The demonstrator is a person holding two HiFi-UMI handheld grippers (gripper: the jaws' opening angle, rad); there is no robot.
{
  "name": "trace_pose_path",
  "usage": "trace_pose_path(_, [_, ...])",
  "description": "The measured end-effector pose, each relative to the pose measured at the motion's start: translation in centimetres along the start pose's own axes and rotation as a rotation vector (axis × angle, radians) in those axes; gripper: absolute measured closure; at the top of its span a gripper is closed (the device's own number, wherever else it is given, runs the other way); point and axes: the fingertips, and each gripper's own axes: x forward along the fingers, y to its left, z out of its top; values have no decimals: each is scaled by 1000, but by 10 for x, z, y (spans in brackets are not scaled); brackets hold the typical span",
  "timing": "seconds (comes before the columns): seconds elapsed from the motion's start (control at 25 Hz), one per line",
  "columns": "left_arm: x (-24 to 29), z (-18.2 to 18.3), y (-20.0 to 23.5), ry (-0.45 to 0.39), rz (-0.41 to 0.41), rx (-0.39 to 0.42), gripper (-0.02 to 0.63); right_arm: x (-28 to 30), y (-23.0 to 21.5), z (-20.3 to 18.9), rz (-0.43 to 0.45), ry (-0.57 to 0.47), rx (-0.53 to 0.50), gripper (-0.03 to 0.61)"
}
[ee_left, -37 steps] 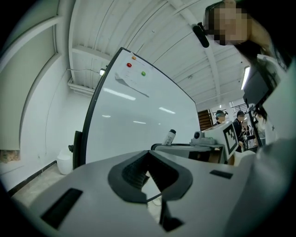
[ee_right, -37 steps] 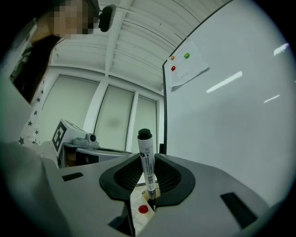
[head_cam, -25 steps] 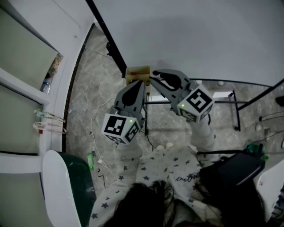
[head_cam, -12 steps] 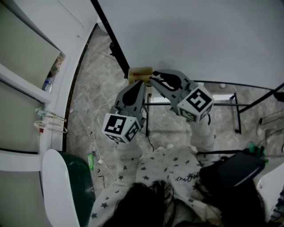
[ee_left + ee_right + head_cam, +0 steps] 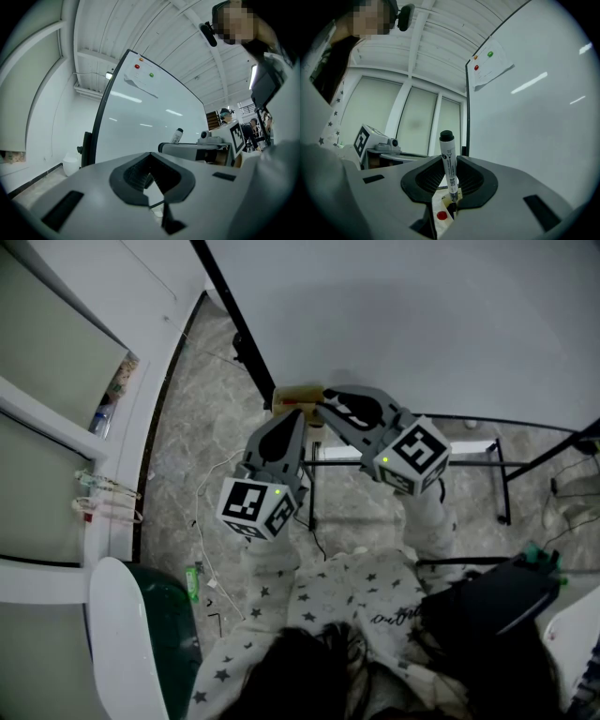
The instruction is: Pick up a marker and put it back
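Marker [image 5: 449, 165] in hand! The right gripper [image 5: 450, 187] is clamped on its barrel and holds it upright, black cap on top, just in front of the whiteboard [image 5: 422, 315]. Its lower end hangs right over the small box [image 5: 296, 394] that sits at the whiteboard's bottom edge. A red spot [image 5: 441, 215] shows down in the box; what it is cannot be told.

The left gripper [image 5: 150, 180] hovers beside the right one, on the side away from the whiteboard's middle. Its jaws stand a little apart with nothing between them, so it is only watching.

By the look of it, the pick-up half is done and the return is what remains. The next move calls for a straight, slow drop. The marker has to stay vertical, its lower end lined up with the box opening, and the jaws should part only once it is seated.

What could get in the way? The box is narrow, and the left gripper's tips crowd its near rim, so there is little room for a sideways wobble. A tilted marker could catch the rim.

Elsewhere, red and green magnets [image 5: 490, 54] pin a sheet [image 5: 492, 70] high on the whiteboard. Cables [image 5: 202, 521] trail over the floor below it, and the stand's bars [image 5: 469, 457] run under the right gripper. None of it is near the drop.
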Motion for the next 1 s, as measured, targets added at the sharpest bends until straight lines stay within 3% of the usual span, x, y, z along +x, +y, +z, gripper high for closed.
trace_pose_path(0.48, [4,-26,22,15,59,-12,614,23,-14,-34,26,42,43,494])
trace_pose_path(1.0, [23,-53,26,62,61,-18,614,32,-34,-79,37,74,108,494])
